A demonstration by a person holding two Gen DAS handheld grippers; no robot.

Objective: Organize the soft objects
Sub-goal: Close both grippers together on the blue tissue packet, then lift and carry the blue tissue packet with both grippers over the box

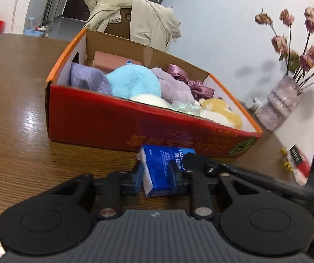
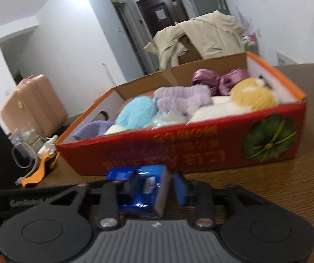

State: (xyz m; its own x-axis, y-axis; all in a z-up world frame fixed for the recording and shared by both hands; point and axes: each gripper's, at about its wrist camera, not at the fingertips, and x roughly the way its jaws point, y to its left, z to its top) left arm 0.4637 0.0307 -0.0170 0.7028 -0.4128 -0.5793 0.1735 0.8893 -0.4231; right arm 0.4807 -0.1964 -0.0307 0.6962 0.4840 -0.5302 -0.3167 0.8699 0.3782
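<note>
You hold a blue tissue pack (image 1: pixel 159 171) pinched between the fingers of your left gripper (image 1: pixel 157 176), low over the wooden table (image 1: pixel 14 109) and just in front of the red cardboard box (image 1: pixel 104 122), whose near wall rises directly ahead of the pack. Your right gripper (image 2: pixel 157 189) sits at the same pack (image 2: pixel 139 188) from the other side: one finger lies against its crumpled blue face while the other stands slightly off its white end, so the jaws read as parted around the pack, not clamped on it. Inside the box, soft things already crowd together: a lilac towel (image 1: pixel 89 80) at the left end, a light blue plush (image 1: pixel 132 82), a fluffy purple piece (image 1: pixel 174 86), satin scrunchies (image 1: pixel 192 83), and a yellow and white plush toy (image 1: pixel 220 111) at the right end. The step in hand looks like the last transfer, the tissue pack being the only soft item outside the box in these views. Your next move calls for lifting the pack clear of the near wall, carrying it forward over the rim and finding a gap among the packed items, likely toward the back, where bare cardboard shows; the right gripper would need to draw clear first or share the lift.
</note>
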